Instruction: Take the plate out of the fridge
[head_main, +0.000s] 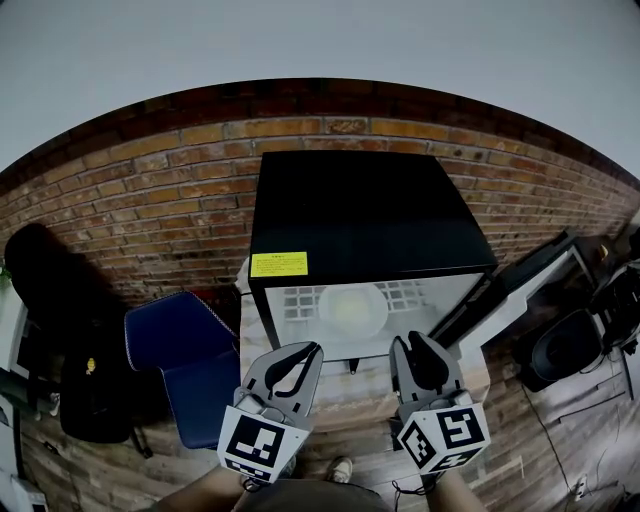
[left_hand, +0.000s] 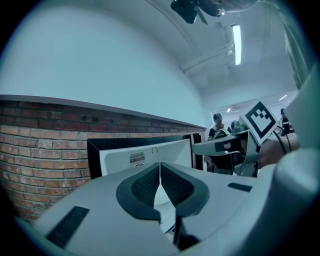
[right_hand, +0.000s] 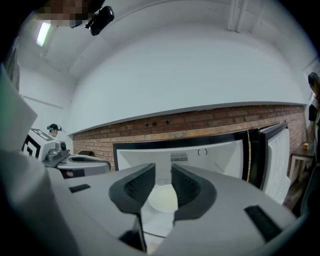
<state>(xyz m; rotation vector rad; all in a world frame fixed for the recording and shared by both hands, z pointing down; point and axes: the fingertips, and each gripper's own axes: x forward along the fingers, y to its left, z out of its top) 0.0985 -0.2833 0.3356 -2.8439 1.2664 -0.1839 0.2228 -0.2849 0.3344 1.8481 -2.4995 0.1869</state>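
Inside open fridge (head_main: 370, 230), centre of wire shelf (head_main: 412, 292): white plate (head_main: 352, 310). Near side, just outside fridge front: left hand-held gripper (head_main: 313, 349), jaws pressed together, empty; right hand-held gripper (head_main: 413, 342), jaws narrowly apart, nothing between, clear of plate. Right of fridge: open door (head_main: 525, 290).

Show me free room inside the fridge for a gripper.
Bare wire shelf lies left and right of the plate, out to the fridge walls. The fridge's black top is bare too. The plate fills the shelf's middle.
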